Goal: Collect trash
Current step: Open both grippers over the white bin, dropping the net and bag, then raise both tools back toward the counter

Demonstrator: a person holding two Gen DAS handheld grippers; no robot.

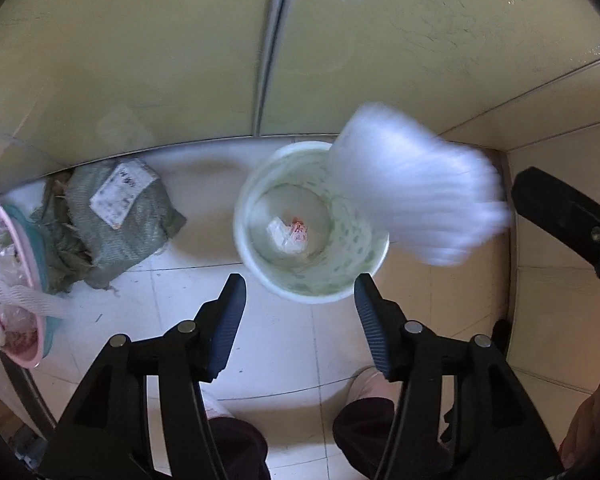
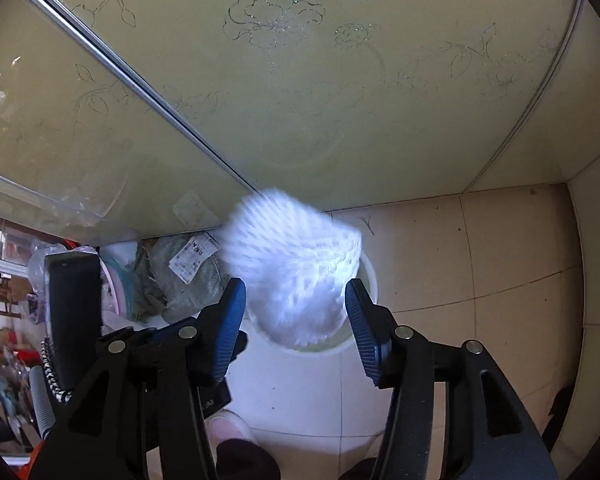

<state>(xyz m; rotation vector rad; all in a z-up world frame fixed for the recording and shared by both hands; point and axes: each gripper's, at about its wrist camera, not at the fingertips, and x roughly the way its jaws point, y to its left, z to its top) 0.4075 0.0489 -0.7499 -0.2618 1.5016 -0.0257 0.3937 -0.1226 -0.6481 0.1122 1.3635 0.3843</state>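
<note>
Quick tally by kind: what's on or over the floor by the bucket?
White bucket: 1
Crumpled wrapper inside bucket: 1
White foam net, blurred, in the air over bucket: 1
Green woven sack with label: 1
Pink basin: 1
Total: 5

My left gripper point(image 1: 300, 300) points steeply downward, its jaws spread wide with nothing between the ribbed pads point(image 1: 230, 320). My right gripper point(image 2: 296, 308) is likewise angled down, jaws spread apart, gripping nothing. My feet point(image 1: 374, 382) stand below both grippers.
</note>
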